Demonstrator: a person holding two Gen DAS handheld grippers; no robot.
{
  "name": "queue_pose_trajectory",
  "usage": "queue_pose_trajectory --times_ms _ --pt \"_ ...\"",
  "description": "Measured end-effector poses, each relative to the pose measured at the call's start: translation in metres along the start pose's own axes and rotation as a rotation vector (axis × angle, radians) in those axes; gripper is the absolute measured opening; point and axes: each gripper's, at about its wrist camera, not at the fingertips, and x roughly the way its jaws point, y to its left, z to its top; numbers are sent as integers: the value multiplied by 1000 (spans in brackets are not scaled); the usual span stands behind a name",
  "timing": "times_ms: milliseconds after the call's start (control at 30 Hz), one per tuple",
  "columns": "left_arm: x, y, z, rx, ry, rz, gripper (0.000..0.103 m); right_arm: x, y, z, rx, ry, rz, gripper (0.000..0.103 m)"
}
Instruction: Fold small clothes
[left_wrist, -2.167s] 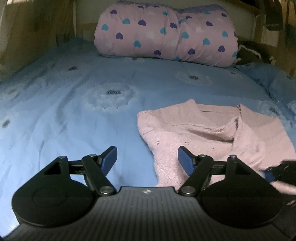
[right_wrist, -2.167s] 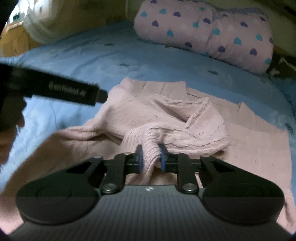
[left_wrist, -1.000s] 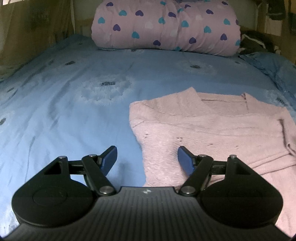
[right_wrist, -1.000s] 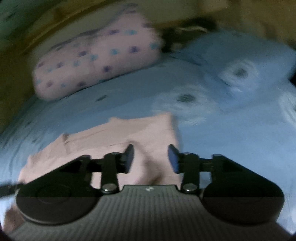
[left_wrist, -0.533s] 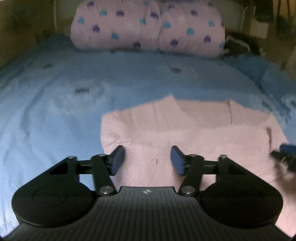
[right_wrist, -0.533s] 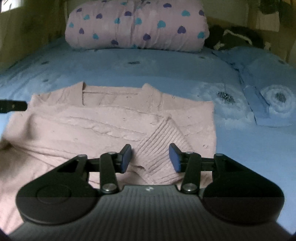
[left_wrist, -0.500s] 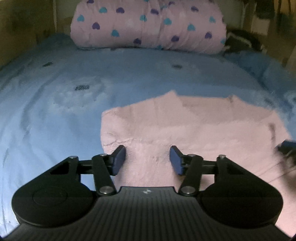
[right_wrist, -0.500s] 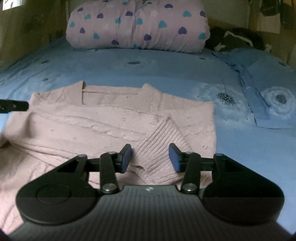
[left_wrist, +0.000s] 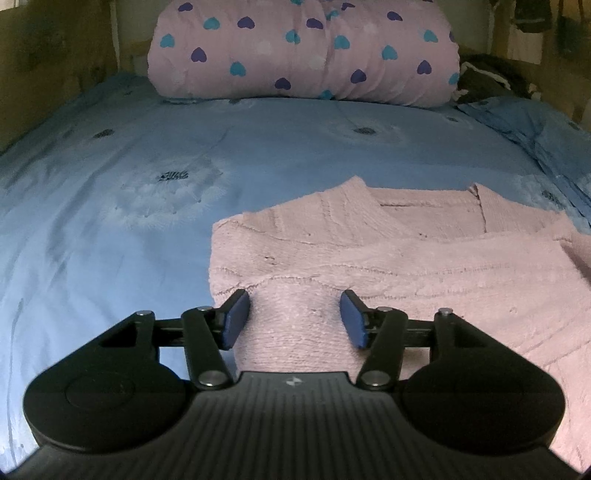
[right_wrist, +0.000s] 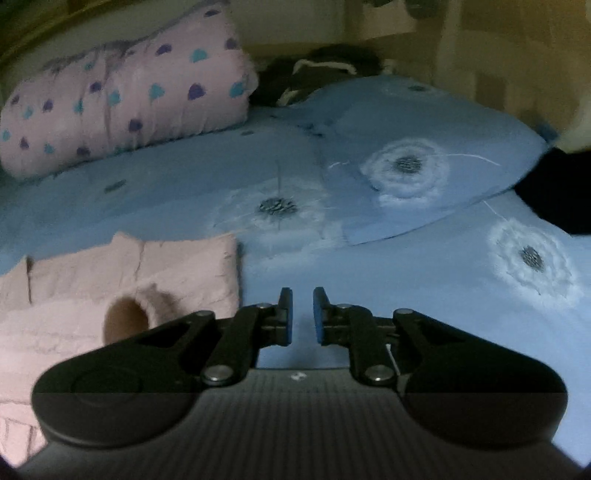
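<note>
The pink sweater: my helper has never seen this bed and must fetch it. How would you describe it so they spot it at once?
Start from the blue bedspread with pale flower prints. At its head lies a pink rolled quilt dotted with hearts; nearer the foot, flat on the spread, is the pink sweater. Unlike the quilt, it is plain, knitted and has a neckline.

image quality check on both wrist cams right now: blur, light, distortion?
Left wrist: sharp, dim, even light; pink sweater knit texture readable; fisheye bends the bed's edges. Right wrist: motion-smeared, heart-print quilt roll and sweater cuff soft, corners dark; only the right gripper body stays crisp.
</note>
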Motion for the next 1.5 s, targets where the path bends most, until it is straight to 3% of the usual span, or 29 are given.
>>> queue_pose_trajectory --times_ms 200,300,367,433,567,700,733,767,800,1000,1100,1233,1300,1333,1433,1500 --pt "1 -4 1 14 0 15 62 -30 22 -4 -67 -91 201 15" --pt "0 -3 2 6 4 14 62 -38 42 -9 -144 -45 372 16" --pt "-3 -2 2 -2 5 11 62 -42 54 -16 -198 -31 396 42" --pt "-6 -1 2 -4 4 8 62 -46 65 -26 -291 -35 392 55" --pt "-7 1 2 -2 5 6 62 -43 77 -40 -443 -27 356 56" --pt "-6 2 3 -13 10 3 63 -20 79 -44 -465 60 302 54" --pt "-5 2 4 -16 11 3 63 -17 76 -45 -462 62 305 43" --pt "-5 3 4 -18 11 2 63 -16 76 -44 -458 56 296 18" --pt "-4 4 5 -22 12 0 63 -17 75 -40 -449 48 281 13" --pt "1 8 8 -48 23 1 66 -10 46 -9 -263 -45 162 13" --pt "2 7 8 -50 23 6 67 10 28 -4 -172 -35 85 17" --pt "-5 9 13 -59 3 8 67 22 20 -7 -161 -23 -27 20" --pt "-11 13 20 -63 -37 22 67 15 18 -4 -146 -48 -22 20" --pt "-12 15 24 -62 -48 24 67 9 17 -1 -129 -65 0 25" --pt "-2 26 45 -64 -49 38 67 3 15 12 -105 -97 88 59" --pt "10 36 57 -71 -56 41 67 13 16 24 -103 -91 126 60"
